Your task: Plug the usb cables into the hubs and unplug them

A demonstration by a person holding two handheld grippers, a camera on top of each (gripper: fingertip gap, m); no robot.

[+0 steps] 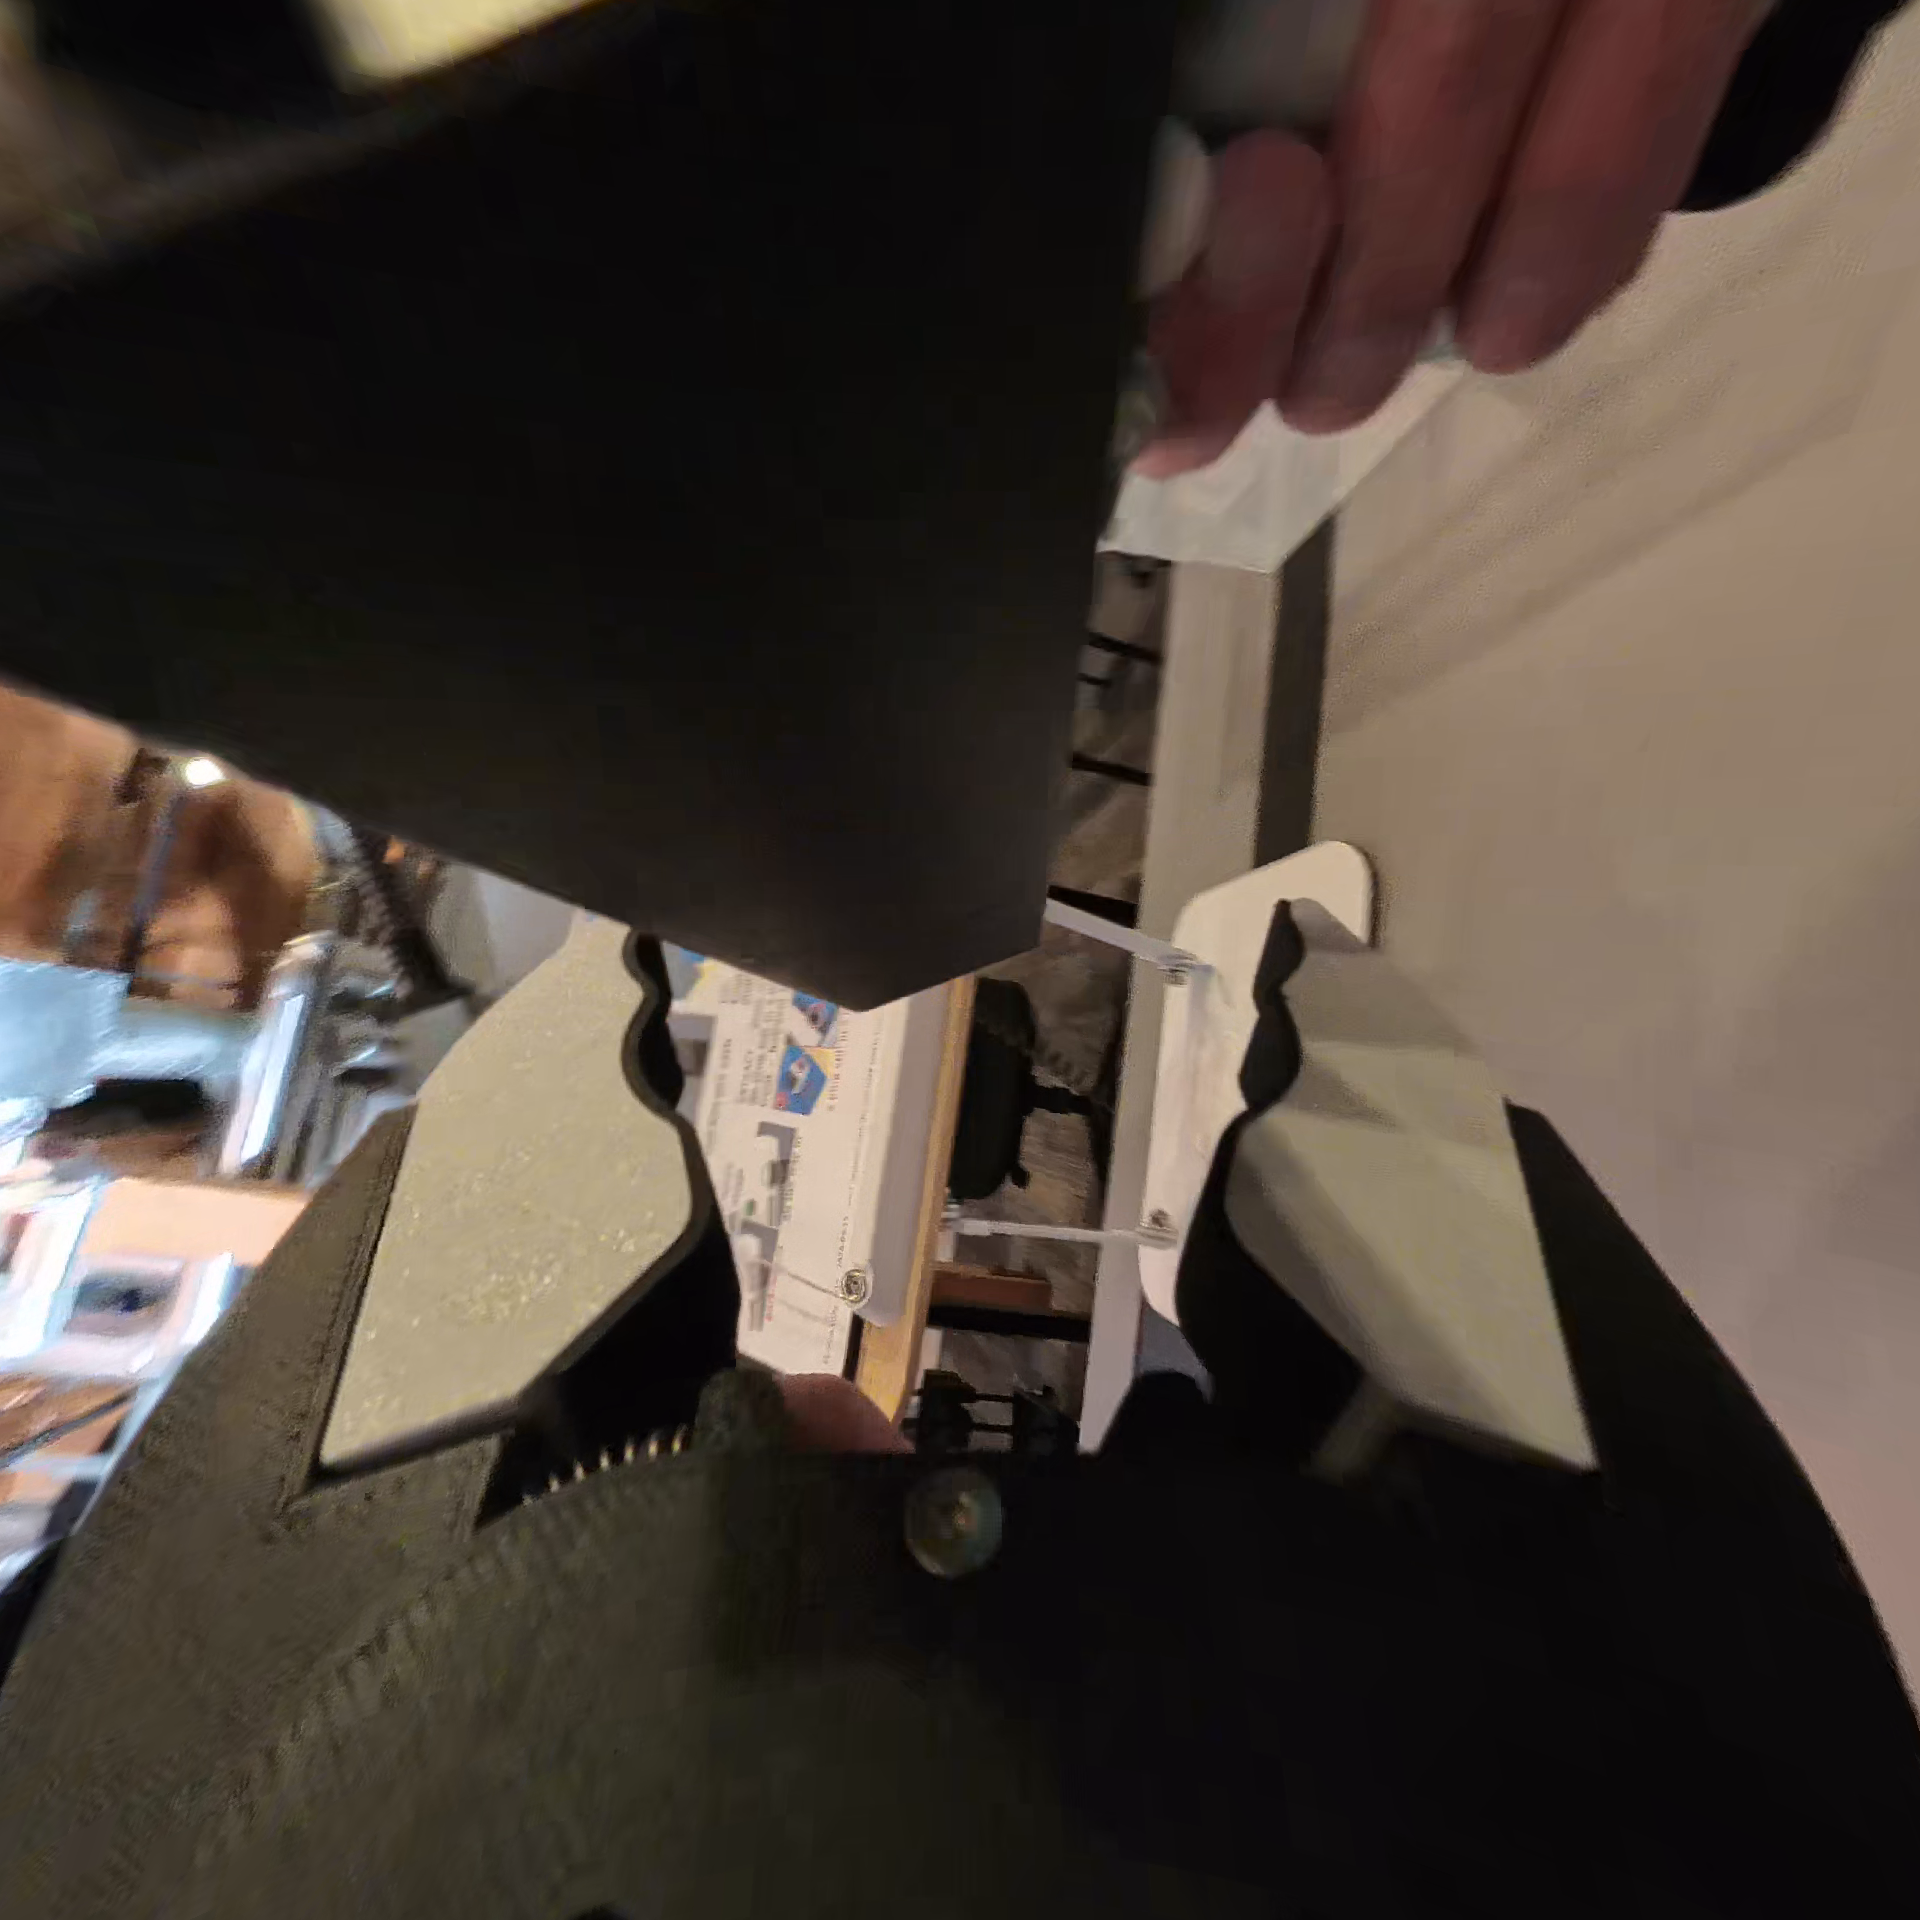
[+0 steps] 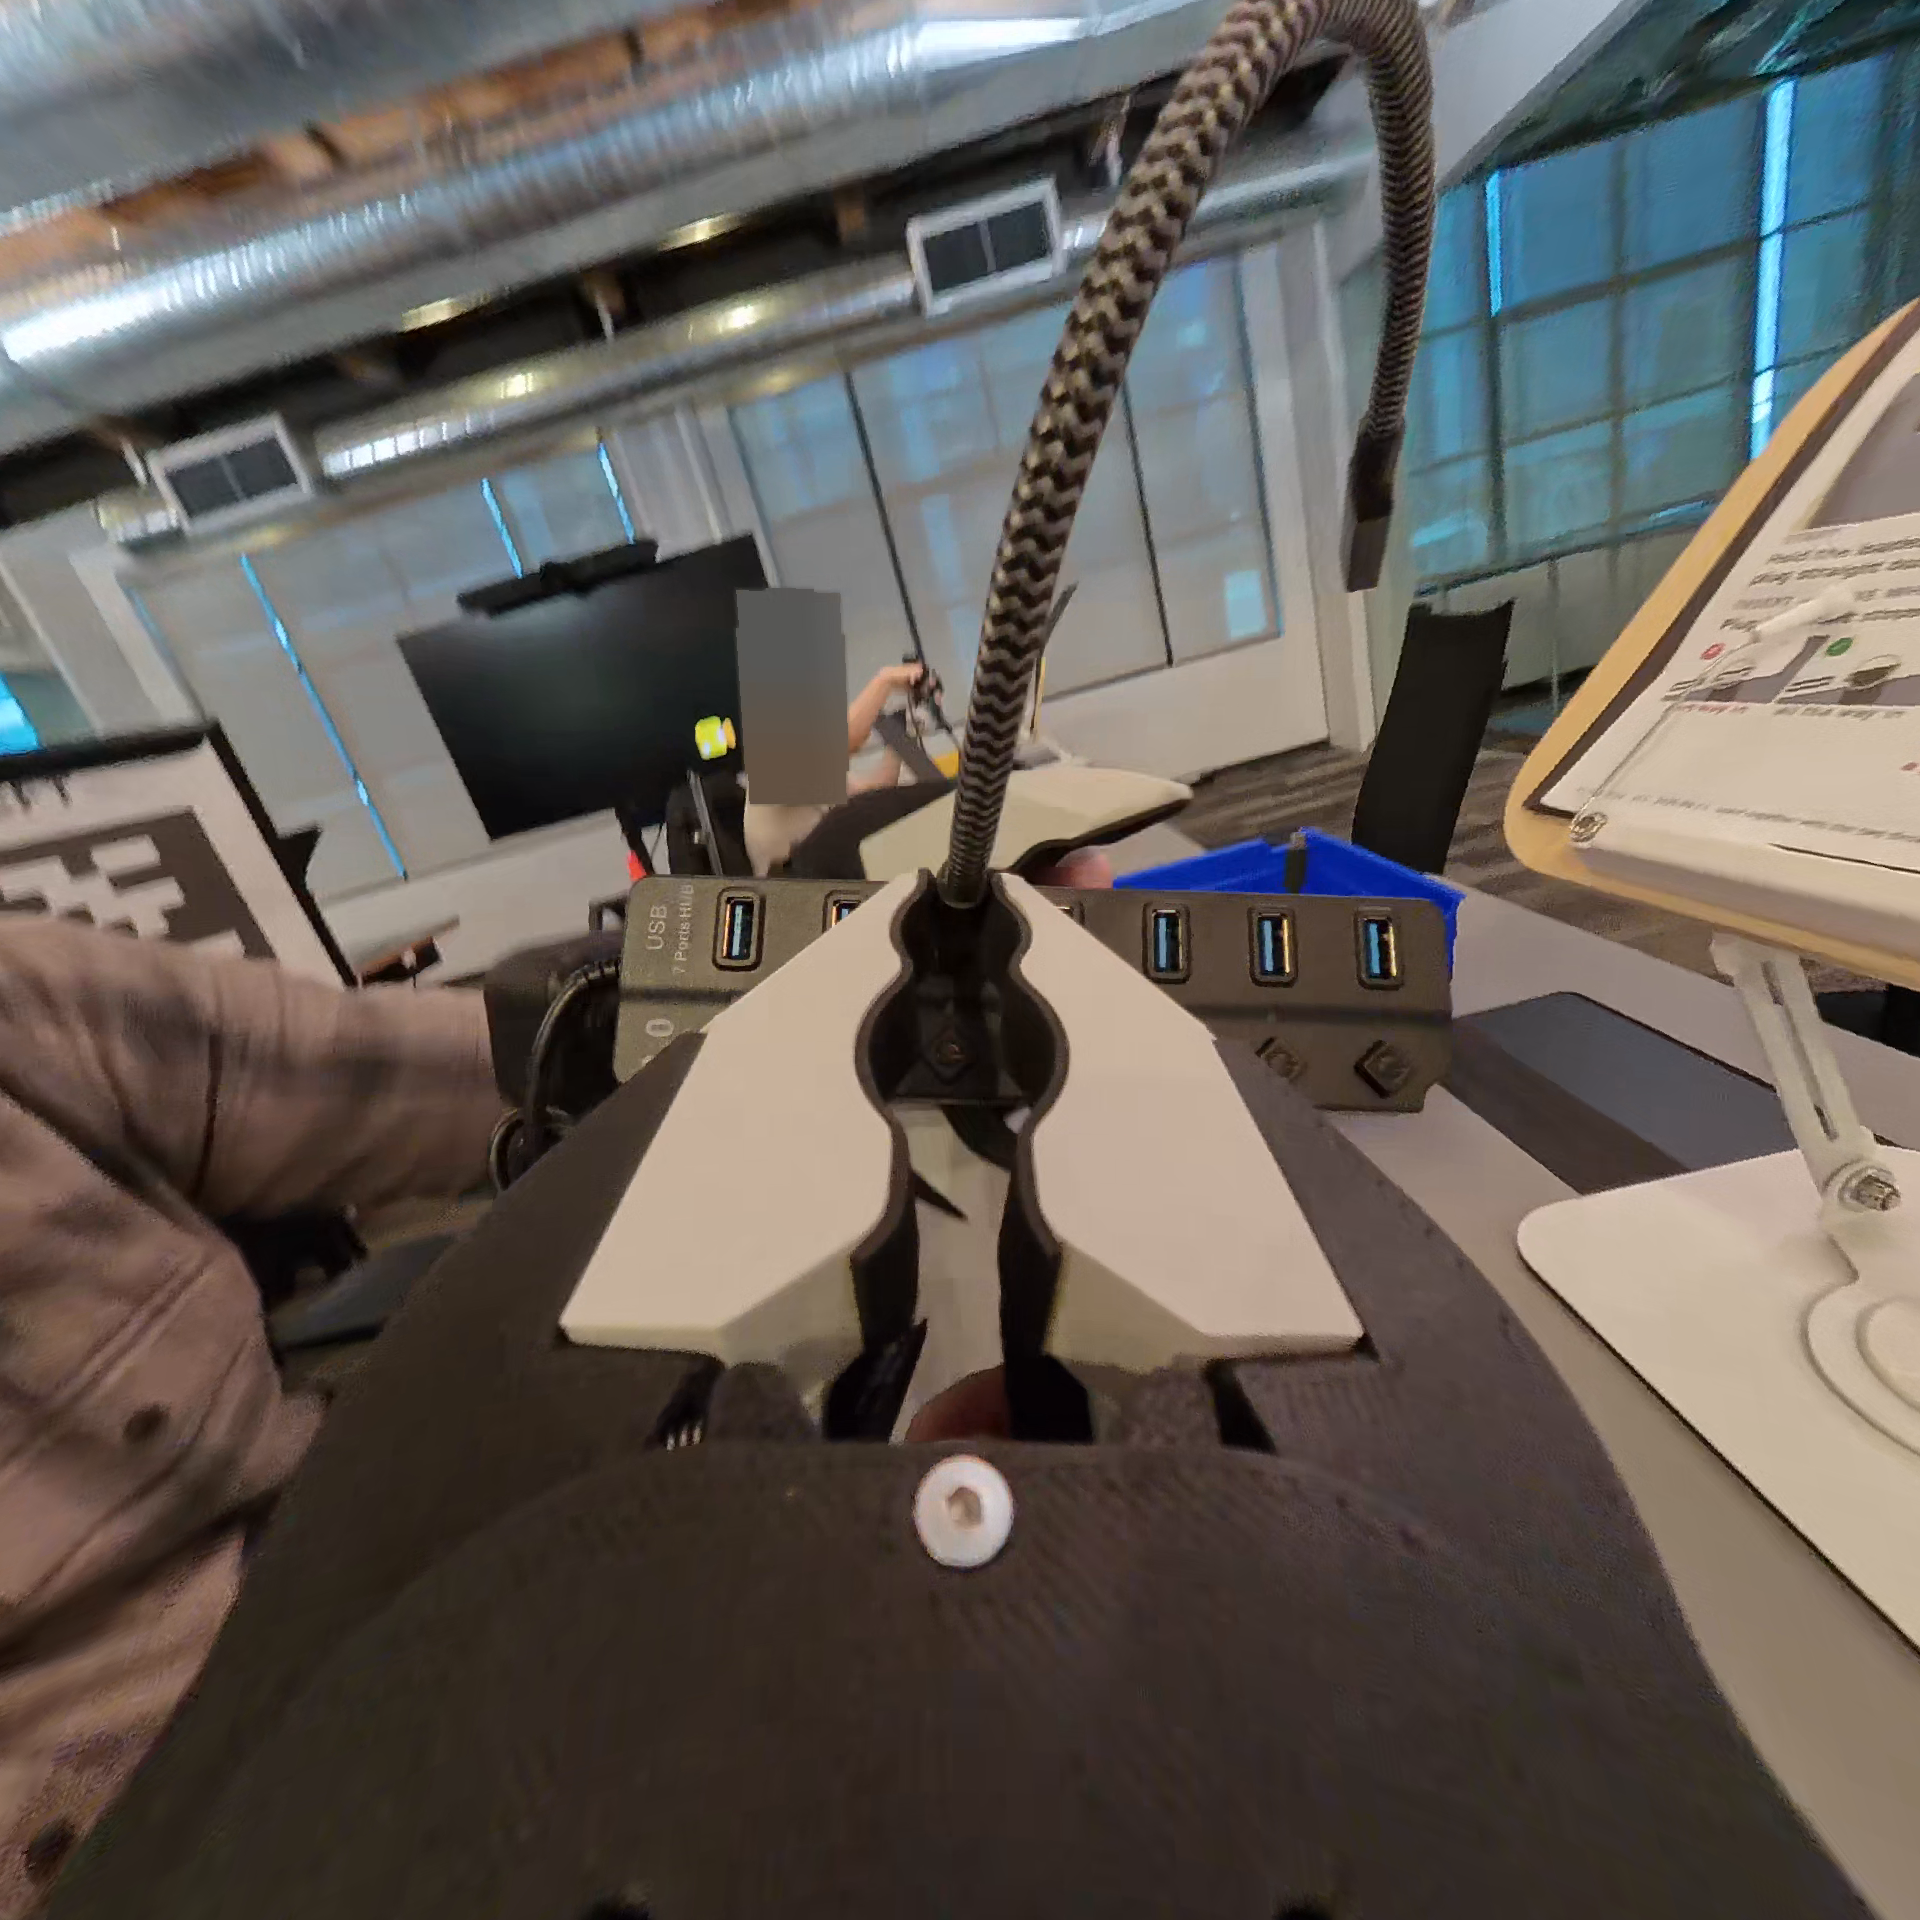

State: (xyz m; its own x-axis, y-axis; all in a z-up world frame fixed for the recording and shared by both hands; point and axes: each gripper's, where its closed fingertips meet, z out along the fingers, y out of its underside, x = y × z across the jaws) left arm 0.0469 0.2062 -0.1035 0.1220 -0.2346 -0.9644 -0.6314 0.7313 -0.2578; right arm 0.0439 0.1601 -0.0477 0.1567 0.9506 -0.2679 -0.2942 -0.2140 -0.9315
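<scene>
Gripping braided usb cable (image 2: 1049,540) near its plug, right claw (image 2: 961,894) sits before black hub (image 2: 1268,971) on bench (image 2: 1621,1070); left claw (image 1: 961,971) spread wide, holding nothing.

We see the right gripper (image 2: 958,914) with white fingers (image 2: 769,1153) on a black ribbed body. The cable (image 2: 1023,582) in it is braided black-and-grey zigzag, with a plain black plug (image 2: 1369,509) at its free end. The hub (image 2: 1195,987) is dark grey with blue ports. Far right, a bright blue bin (image 2: 1299,873). A white stand (image 2: 1704,1278) carries a tan-edged board (image 2: 1683,582). On the near left, a pinkish-grey checked sleeve (image 2: 135,1195). The left gripper (image 1: 961,997) has speckled pale grey fingers (image 1: 540,1195) on black; a large black shape (image 1: 582,436) fills the far left of its view, against a beige surface (image 1: 1642,831).
</scene>
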